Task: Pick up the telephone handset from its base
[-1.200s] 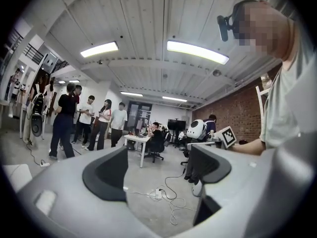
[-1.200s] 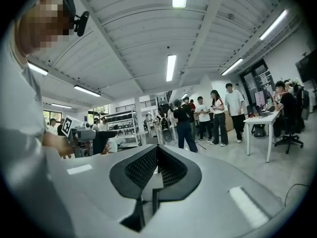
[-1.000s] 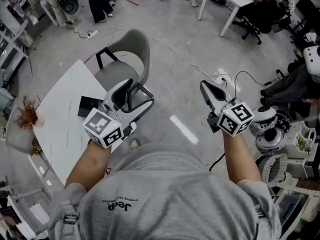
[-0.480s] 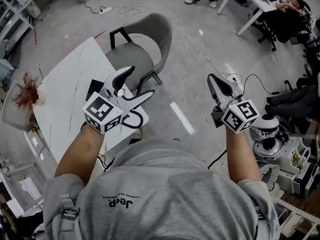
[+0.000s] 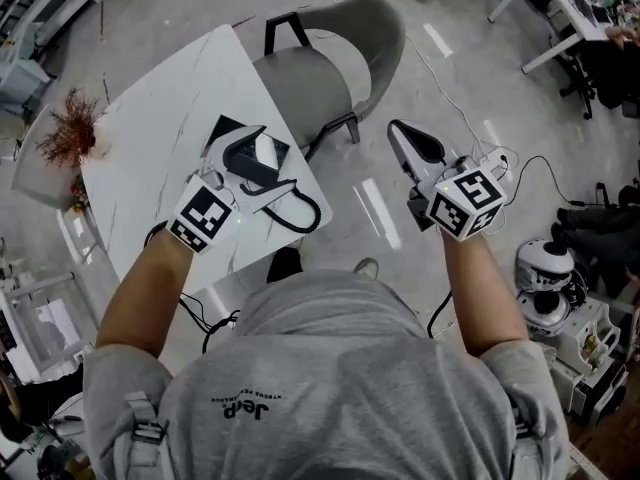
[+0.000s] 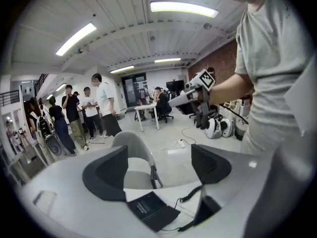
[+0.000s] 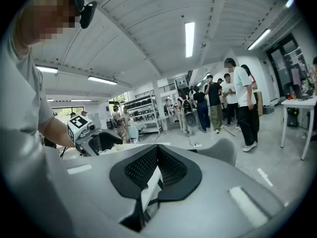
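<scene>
White table (image 5: 160, 118) (left gripper (image 5: 262, 173) above)

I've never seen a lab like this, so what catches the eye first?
Two hand-held grippers with marker cubes: the left gripper hangs, jaws apart, over a white table with a black coiled cord, and the right gripper is held, jaws shut, over the floor. A grey chair stands at the table's far edge.
</scene>
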A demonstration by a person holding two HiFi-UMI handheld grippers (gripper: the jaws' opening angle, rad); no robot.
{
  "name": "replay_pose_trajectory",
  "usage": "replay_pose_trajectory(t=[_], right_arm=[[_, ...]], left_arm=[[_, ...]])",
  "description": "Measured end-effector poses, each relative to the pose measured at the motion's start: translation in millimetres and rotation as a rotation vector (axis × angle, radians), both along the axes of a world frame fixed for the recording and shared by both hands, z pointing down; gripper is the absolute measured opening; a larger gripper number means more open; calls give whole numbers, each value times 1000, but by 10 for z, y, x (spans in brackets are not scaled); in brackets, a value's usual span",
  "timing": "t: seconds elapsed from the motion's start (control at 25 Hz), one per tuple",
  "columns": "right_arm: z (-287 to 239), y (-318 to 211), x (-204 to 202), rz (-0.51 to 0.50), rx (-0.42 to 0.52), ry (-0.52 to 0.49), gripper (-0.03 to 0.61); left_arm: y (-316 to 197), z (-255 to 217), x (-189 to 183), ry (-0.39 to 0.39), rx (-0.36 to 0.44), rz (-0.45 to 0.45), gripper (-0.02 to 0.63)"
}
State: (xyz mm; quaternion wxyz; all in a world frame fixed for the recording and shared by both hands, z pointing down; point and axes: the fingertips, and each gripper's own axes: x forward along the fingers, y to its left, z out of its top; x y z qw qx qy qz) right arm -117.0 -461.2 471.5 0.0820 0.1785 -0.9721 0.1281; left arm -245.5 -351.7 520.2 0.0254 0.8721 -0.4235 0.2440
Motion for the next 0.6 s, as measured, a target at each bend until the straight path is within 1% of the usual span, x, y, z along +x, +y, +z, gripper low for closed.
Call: replay_pose_trajectory(t=[0.2,0.28,0.48,0.6], right_arm=[[218,144,-405,-63,-24,21,5],[288,185,-519,-78,-33,28,5],[448,269,-708,-99,-56,47,5],[541,295,-766,-100,-71,58,5]], left_arm=[[225,407,-312,-149,-50,36,432],[303,608,-436,-233,-73,55,433],[422,1089,-664,-451,-99,157,431],[458,1352,-802,-562,-115,218,431]])
